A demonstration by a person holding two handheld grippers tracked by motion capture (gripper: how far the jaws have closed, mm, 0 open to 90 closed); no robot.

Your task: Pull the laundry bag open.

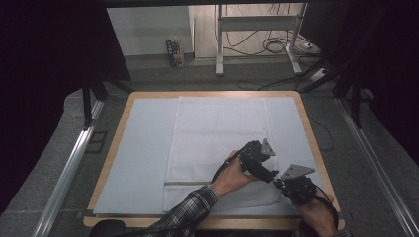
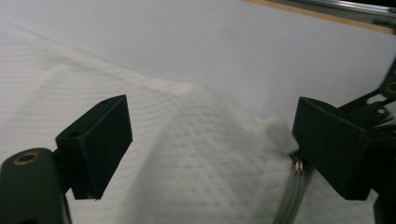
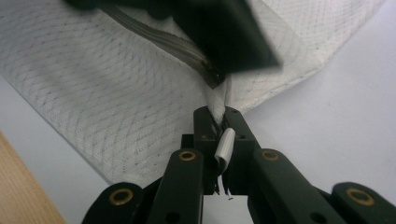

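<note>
in the high view, one white cloth (image 1: 217,143) is seen spread flat on the white-covered desk (image 1: 143,148), its near right corner hidden under two claws. the left claw (image 1: 258,159) is held over that corner, and the right claw (image 1: 295,186) is just beside it near the desk's front edge; their tips are hard to make out here. beyond the desk, a metal stand (image 1: 257,37) and loose cables (image 1: 274,44) are seen on the floor.

in the left gripper view, the left claw (image 2: 208,144) is spread wide, with the cloth (image 2: 187,158) raised in a ridge between its jaws, untouched.

in the right gripper view, the right claw (image 3: 218,122) is clamped narrow on a pinch of the cloth (image 3: 116,93) edge. the upper part is blocked by the other claw's dark, blurred jaw.
</note>
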